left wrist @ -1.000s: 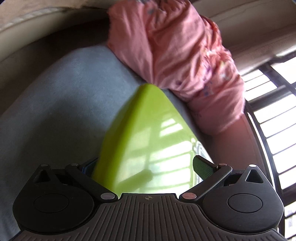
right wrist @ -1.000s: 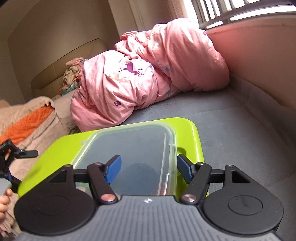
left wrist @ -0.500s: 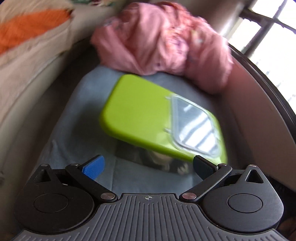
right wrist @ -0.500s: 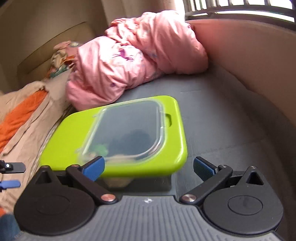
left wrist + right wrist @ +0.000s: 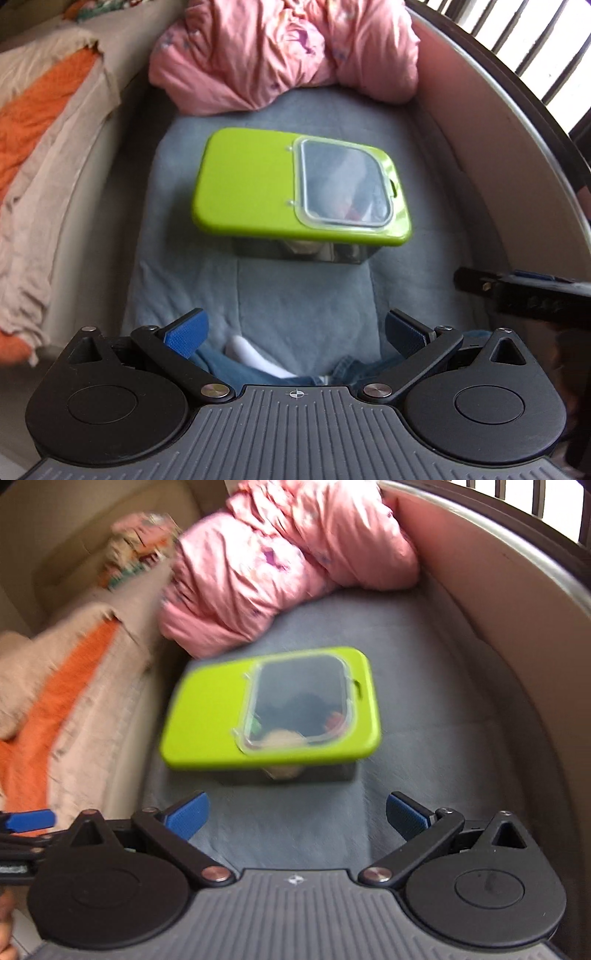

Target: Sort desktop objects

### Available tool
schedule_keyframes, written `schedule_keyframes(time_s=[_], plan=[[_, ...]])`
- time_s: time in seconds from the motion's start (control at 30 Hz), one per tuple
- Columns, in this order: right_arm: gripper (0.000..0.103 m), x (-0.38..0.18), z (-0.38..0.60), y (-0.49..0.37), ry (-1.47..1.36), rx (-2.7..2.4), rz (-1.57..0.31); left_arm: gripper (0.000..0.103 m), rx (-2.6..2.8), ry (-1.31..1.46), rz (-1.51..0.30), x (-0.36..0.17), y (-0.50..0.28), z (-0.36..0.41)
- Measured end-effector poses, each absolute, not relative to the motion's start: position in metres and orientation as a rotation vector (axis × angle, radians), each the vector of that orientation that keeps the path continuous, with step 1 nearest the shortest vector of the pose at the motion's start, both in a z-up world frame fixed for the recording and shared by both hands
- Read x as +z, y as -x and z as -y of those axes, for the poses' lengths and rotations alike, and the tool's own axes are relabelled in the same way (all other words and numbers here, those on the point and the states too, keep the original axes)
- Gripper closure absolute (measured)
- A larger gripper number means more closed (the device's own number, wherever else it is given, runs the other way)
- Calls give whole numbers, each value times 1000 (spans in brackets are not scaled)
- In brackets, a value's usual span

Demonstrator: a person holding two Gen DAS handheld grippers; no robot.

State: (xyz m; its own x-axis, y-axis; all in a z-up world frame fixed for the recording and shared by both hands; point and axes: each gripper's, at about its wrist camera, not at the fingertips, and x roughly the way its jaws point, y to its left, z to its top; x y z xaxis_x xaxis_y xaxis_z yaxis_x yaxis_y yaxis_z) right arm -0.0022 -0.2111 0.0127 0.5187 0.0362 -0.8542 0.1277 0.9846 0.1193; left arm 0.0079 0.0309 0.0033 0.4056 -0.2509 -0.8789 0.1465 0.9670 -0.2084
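I held both claws, left (image 5: 293, 332) and right (image 5: 297, 814), wide and empty near the closed box (image 5: 301, 188), which sat on the grey mat (image 5: 303, 299), seemingly finished.

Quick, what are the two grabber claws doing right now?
Left gripper: open, holding nothing.
Right gripper: open, holding nothing; the clear box with the lime-green plastic lid sits apart on the grey cushion.

- left gripper (image 5: 293, 332) lower center, blue-padded jaws spread wide, holding nothing
- lime-lidded container (image 5: 299, 192) mid-frame on grey cushion (image 5: 303, 295), clear window at right
- pink quilt (image 5: 288, 51) top center
- orange blanket (image 5: 33, 122) upper left
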Motion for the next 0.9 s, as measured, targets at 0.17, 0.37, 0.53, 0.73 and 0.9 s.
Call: schedule_keyframes(time_s=[0.17,0.37,0.53,0.73,0.9], plan=[[0,7,188,2,-70,-82,-1029,0,-166,29,-1058,10,-7,-29],[0,-5,166,3,20,-92,-1050,0,-135,47,-1075,10,-11,-33],[0,-6,170,-1,-37,-87,-1082,0,-121,102,-1164,-3,-17,-38],[0,-9,181,-2,-84,-103,-1122,0,-113,99,-1187,-10,-17,-35],[0,-6,185,-1,-97,-77,-1115,0,-129,84,-1160,-6,-13,-29]])
